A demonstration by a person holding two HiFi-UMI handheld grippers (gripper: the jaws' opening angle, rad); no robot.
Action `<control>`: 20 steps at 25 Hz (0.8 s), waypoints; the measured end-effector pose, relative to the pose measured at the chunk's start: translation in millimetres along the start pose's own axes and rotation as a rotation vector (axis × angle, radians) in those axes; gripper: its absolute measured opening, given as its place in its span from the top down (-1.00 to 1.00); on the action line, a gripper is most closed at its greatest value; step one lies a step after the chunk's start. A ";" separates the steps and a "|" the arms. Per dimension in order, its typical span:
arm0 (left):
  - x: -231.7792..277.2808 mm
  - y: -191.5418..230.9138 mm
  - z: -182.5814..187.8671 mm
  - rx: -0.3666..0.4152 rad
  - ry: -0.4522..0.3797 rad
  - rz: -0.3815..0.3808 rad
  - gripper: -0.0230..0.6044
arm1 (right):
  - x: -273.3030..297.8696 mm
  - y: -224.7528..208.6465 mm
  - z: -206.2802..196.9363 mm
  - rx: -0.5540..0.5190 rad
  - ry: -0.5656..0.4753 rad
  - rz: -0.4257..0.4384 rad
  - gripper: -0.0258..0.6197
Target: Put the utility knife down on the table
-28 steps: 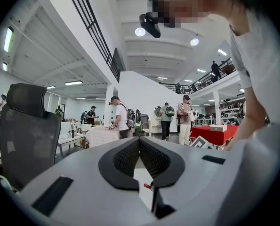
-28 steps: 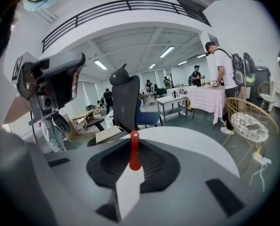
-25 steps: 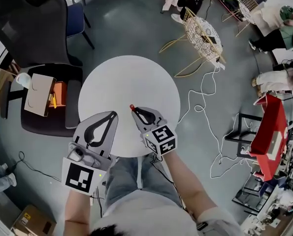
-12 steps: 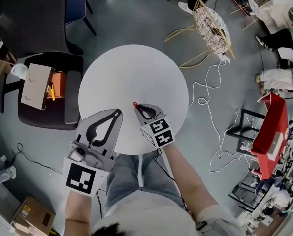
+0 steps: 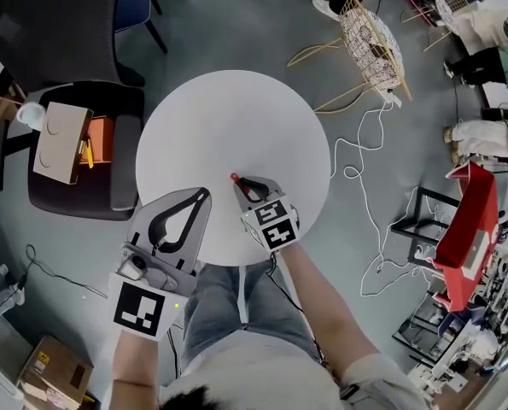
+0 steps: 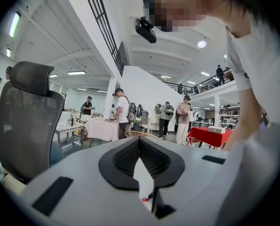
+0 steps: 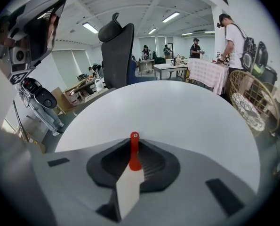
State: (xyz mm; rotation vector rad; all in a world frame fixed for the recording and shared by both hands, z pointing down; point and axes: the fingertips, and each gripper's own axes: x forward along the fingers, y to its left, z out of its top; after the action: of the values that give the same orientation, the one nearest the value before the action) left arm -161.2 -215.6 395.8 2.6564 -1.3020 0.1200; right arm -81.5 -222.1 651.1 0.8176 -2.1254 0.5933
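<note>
The person is holding one gripper in each hand over the near side of a round white table [image 5: 236, 122]. The right gripper [image 5: 244, 187] is squeezing a red utility knife [image 5: 234, 178] between its two jaws. In the right gripper view the jaws of the right gripper [image 7: 134, 144] are pressing on the utility knife [image 7: 134, 155] from both sides, and the red end with a little hole is sticking out past the jaw tips. The knife is pointing out over the white table top [image 7: 177, 109], toward its middle. It is hard to tell if the knife is touching the table. The left gripper [image 5: 202, 195] is sitting just beside the right one, over the table's near edge. In the left gripper view the jaws of the left gripper [image 6: 140, 139] are coming together at their tips, and nothing is sitting between them. A black office chair [image 5: 66, 24] is standing to the left of the table, and a brown cardboard box [image 5: 57, 143] is lying on a seat near it. A white cable [image 5: 364, 165] is curling on the grey floor to the right of the table. A wire basket chair [image 5: 371, 41] is standing farther off.
</note>
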 end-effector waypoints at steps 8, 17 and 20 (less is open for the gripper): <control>-6.3 -0.7 -0.4 0.001 -0.005 0.010 0.90 | 0.1 -0.9 0.1 0.000 0.002 -0.012 0.73; -14.8 -5.5 3.1 0.011 -0.005 0.025 0.90 | -8.2 3.7 3.8 -0.009 -0.019 -0.011 0.73; -17.1 -9.7 7.5 0.016 -0.012 0.029 0.90 | -12.9 5.9 6.7 -0.008 -0.031 -0.004 0.73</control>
State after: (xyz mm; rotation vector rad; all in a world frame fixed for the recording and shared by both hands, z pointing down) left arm -164.0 -197.9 384.6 2.6566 -1.3492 0.1189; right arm -82.6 -217.7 636.1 0.8312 -2.1520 0.5729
